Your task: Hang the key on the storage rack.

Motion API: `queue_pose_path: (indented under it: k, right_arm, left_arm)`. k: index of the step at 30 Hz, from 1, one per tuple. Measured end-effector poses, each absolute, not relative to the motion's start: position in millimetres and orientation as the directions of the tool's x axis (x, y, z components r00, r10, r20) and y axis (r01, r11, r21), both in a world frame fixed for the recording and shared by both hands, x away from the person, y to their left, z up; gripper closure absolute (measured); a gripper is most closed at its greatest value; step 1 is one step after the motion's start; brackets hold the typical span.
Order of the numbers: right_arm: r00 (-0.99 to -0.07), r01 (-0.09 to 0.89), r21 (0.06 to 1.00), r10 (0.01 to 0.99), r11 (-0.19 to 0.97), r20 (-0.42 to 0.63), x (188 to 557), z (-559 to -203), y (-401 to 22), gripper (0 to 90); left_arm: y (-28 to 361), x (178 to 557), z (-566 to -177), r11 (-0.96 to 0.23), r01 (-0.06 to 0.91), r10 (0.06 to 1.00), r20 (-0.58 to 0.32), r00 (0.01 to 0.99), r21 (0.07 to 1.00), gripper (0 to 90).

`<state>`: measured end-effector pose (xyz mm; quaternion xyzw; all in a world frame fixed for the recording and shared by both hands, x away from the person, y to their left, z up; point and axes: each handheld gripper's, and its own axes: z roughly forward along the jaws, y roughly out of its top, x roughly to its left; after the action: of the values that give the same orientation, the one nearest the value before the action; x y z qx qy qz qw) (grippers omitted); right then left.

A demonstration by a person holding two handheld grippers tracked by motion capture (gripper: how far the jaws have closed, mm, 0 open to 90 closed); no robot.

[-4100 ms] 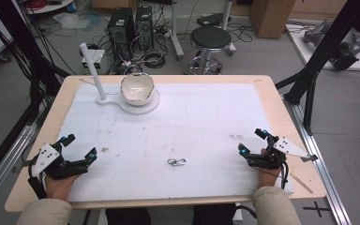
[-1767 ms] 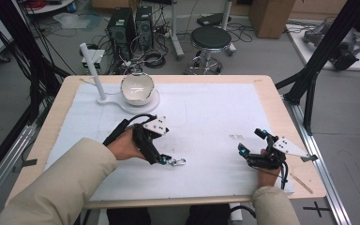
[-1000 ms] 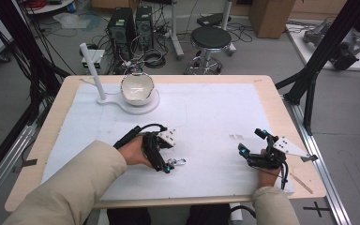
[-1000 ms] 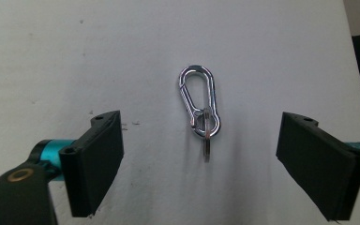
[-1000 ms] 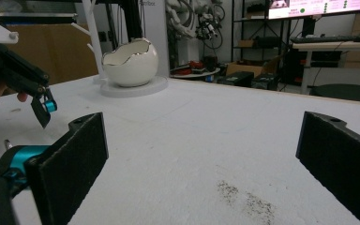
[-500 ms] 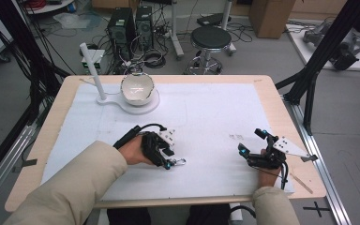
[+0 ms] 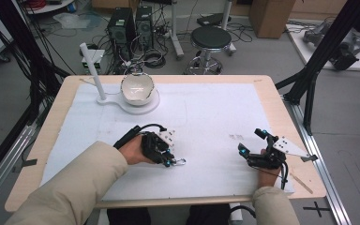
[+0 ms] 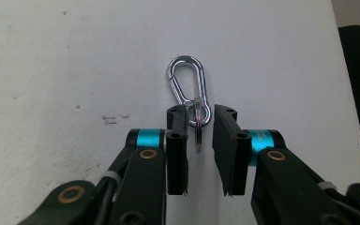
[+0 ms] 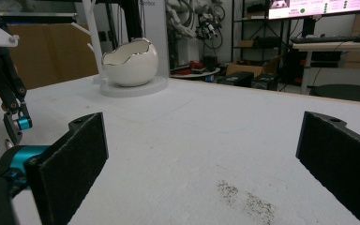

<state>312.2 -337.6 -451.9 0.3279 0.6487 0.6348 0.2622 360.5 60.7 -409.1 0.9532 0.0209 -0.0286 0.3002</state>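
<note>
A silver carabiner (image 8: 186,89) with a key ring (image 8: 197,123) on it lies on the white mat near the table's front middle (image 7: 181,162). My left gripper (image 8: 200,115) is down over it with the ring standing between its narrowly parted jaws; the ring touches one pad and a gap remains at the other. In the high view the left gripper (image 7: 168,161) points right with its tips at the carabiner. My right gripper (image 7: 251,141) rests wide open at the front right with nothing between its jaws (image 9: 206,140).
A white eggshell-shaped bowl (image 7: 137,87) sits on a round white base with an upright post (image 7: 92,63) at the back left, and shows far off in the right gripper view (image 9: 130,63). A dark smudge (image 9: 243,199) marks the mat.
The left hand came from the table's left edge to the carabiner and lowered its jaws around the ring. The right gripper has stayed still.
</note>
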Motion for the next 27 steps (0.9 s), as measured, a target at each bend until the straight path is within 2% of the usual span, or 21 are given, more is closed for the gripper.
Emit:
queue_pose_path:
  k: [7,13,20,27]
  right_arm:
    - [-0.649,0.092,0.996,0.758,-0.018,0.073,312.3,-452.0,-337.9,1.5]
    - [-0.646,0.097,0.995,0.759,-0.021,0.078,312.0,-452.0,-337.8,1.5]
    - [-0.646,0.097,0.995,0.759,-0.021,0.079,312.0,-452.0,-337.8,1.5]
    - [-0.647,0.1,0.995,0.758,-0.023,0.082,311.9,-451.9,-337.9,1.5]
  left_arm:
    - [60.9,361.0,-410.1,-0.827,0.049,0.018,-0.061,0.998,0.56,87.2]
    - [59.9,359.9,-409.7,-0.828,0.042,0.015,-0.053,0.998,0.558,88.0]
    - [61.7,360.5,-407.8,-0.82,0.079,0.044,-0.076,0.996,0.567,88.3]
    - [72.8,363.6,-395.7,-0.774,0.118,0.087,-0.081,0.993,0.622,88.3]
